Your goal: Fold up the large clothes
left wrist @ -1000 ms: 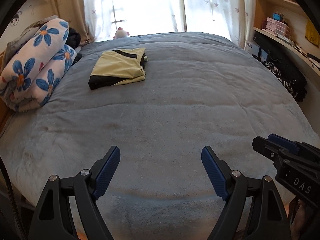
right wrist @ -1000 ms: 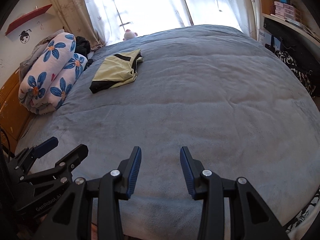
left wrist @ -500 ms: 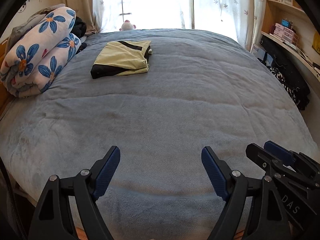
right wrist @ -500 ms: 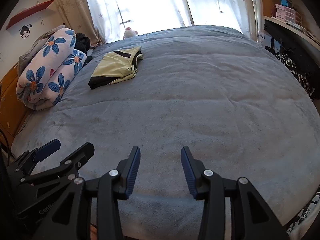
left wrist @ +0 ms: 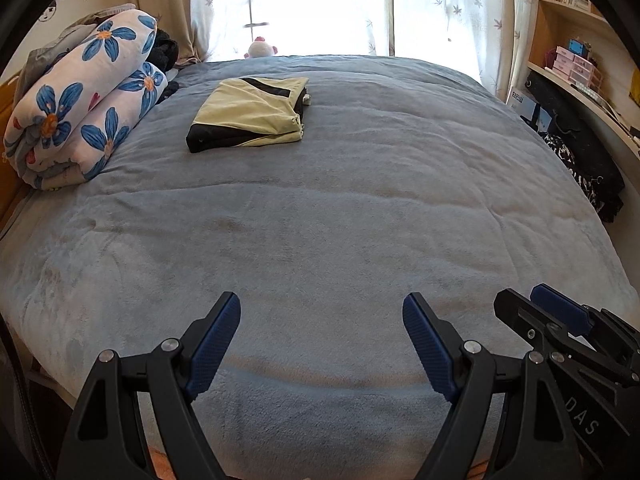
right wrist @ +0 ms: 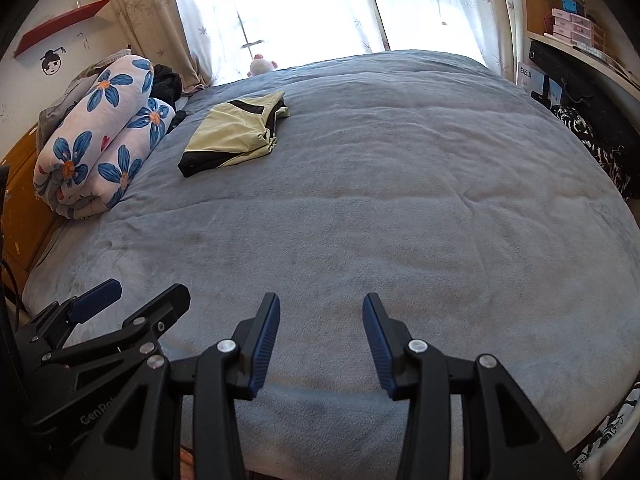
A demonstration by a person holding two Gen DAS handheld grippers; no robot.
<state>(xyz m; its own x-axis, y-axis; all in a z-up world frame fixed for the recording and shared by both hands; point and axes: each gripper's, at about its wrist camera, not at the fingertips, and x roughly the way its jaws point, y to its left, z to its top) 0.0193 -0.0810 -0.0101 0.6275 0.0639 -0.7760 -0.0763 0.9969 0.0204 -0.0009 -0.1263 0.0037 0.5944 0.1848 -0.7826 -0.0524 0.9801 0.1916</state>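
A folded yellow-and-black garment (left wrist: 250,114) lies on the far left part of the grey-blue bed cover (left wrist: 340,220); it also shows in the right wrist view (right wrist: 234,134). My left gripper (left wrist: 322,312) is open and empty, low over the bed's near edge, far from the garment. My right gripper (right wrist: 320,312) is open and empty, also at the near edge, just right of the left one. The right gripper shows in the left wrist view (left wrist: 532,308) and the left gripper in the right wrist view (right wrist: 140,292).
A rolled white blanket with blue flowers (left wrist: 80,108) lies along the bed's left side. A small plush toy (left wrist: 260,48) sits at the window. Shelves with boxes (left wrist: 576,68) and dark bags (left wrist: 580,152) stand to the right. A wooden cabinet (right wrist: 20,192) is at the left.
Both grippers have drawn back and lifted a little from the bed, so the garment and blanket sit higher and farther in view. Both stay open and empty.
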